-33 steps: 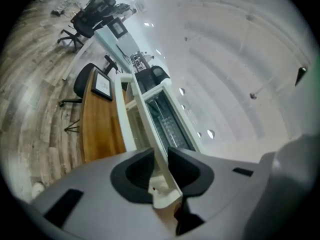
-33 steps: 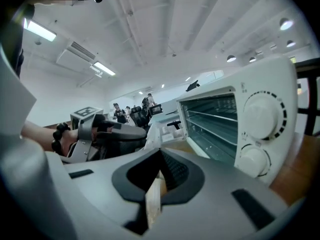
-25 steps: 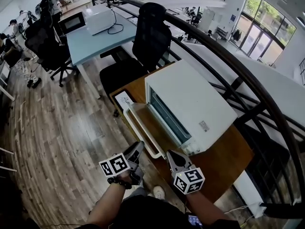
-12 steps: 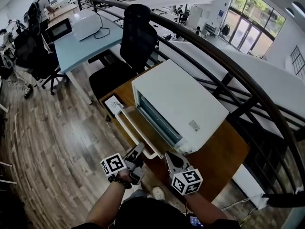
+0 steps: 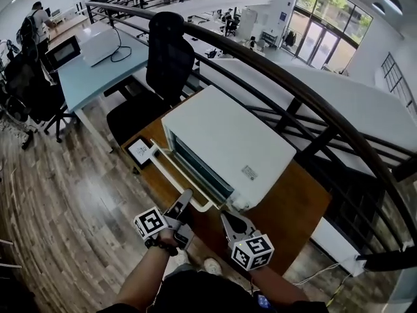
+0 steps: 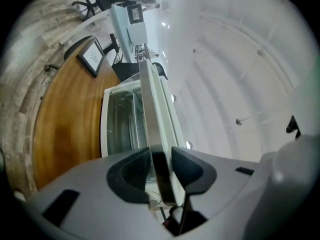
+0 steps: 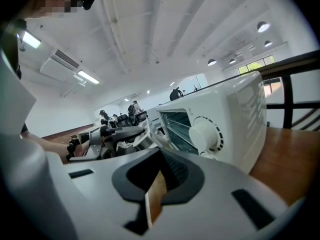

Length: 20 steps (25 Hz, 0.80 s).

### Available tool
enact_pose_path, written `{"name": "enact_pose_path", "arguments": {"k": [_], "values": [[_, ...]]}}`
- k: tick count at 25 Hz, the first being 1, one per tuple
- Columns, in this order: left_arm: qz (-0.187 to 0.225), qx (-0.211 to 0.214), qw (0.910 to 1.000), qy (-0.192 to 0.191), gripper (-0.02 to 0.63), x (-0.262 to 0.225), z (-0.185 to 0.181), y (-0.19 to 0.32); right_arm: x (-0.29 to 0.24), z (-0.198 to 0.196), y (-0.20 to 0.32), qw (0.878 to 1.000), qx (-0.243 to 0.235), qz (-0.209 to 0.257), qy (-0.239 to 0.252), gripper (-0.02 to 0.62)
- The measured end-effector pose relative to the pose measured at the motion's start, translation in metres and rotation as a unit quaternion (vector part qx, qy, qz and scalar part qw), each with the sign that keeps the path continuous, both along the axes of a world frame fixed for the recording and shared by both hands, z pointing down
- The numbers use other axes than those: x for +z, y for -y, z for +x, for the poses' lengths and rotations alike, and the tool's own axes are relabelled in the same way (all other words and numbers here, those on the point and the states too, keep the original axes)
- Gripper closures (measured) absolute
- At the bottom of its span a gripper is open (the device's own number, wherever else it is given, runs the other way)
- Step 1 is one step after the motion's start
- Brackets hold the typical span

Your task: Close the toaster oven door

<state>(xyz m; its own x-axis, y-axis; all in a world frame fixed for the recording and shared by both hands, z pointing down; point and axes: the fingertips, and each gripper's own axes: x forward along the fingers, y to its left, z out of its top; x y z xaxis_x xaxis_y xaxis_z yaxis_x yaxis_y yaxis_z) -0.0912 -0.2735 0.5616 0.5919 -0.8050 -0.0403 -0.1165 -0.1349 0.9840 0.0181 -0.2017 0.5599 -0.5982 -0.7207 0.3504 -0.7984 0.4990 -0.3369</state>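
A white toaster oven (image 5: pixel 228 145) stands on a wooden table (image 5: pixel 293 207). Its glass door (image 5: pixel 171 175) hangs open toward the table's left edge. In the left gripper view the door's metal handle (image 6: pixel 150 109) runs away between the pads, and my left gripper (image 6: pixel 161 169) is shut on it at the near end. In the head view the left gripper (image 5: pixel 185 199) sits at the door's near corner. My right gripper (image 5: pixel 228 219) hovers by the oven's front right corner, jaws together and holding nothing. The right gripper view shows the oven's knob (image 7: pixel 205 134) and open cavity.
A small framed card (image 5: pixel 140 152) stands on the table's far corner beside the door. A black office chair (image 5: pixel 159 57) is behind the table, and a dark curved railing (image 5: pixel 313 103) runs past the oven's right side. A blue desk (image 5: pixel 85 70) stands at the far left.
The head view has swung, so the oven sits further left and higher in the frame. Both grippers keep their places at the door's near end, and the door still lies open.
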Motion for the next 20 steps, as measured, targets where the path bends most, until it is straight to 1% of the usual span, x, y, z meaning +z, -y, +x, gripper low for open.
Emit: {"name": "enact_pose_path", "arguments": {"k": [3,5,8,12,16,20], "values": [[-0.004,0.002,1.0,0.006,0.468,0.0,0.005,0.006,-0.005,0.01,0.0,1.0,0.013,0.005,0.0,0.598],[-0.008,0.002,0.9997,0.023,0.466,0.001,0.004,0.01,-0.009,0.014,0.001,1.0,0.019,0.011,-0.002,0.598],[0.015,0.01,0.9998,0.009,0.466,-0.014,0.016,0.021,-0.019,0.023,0.001,0.999,0.028,0.022,-0.002,0.598],[0.006,0.018,0.9993,0.033,0.465,-0.015,0.026,0.032,-0.033,0.036,0.001,0.998,0.043,0.036,0.001,0.597],[0.028,0.024,0.9993,0.007,0.468,-0.027,0.036,0.044,-0.046,0.041,-0.002,0.998,0.045,0.048,0.013,0.597],[0.009,0.023,0.9994,0.026,0.469,-0.023,0.042,0.046,-0.054,0.058,-0.009,0.996,0.061,0.055,0.023,0.598]]}}
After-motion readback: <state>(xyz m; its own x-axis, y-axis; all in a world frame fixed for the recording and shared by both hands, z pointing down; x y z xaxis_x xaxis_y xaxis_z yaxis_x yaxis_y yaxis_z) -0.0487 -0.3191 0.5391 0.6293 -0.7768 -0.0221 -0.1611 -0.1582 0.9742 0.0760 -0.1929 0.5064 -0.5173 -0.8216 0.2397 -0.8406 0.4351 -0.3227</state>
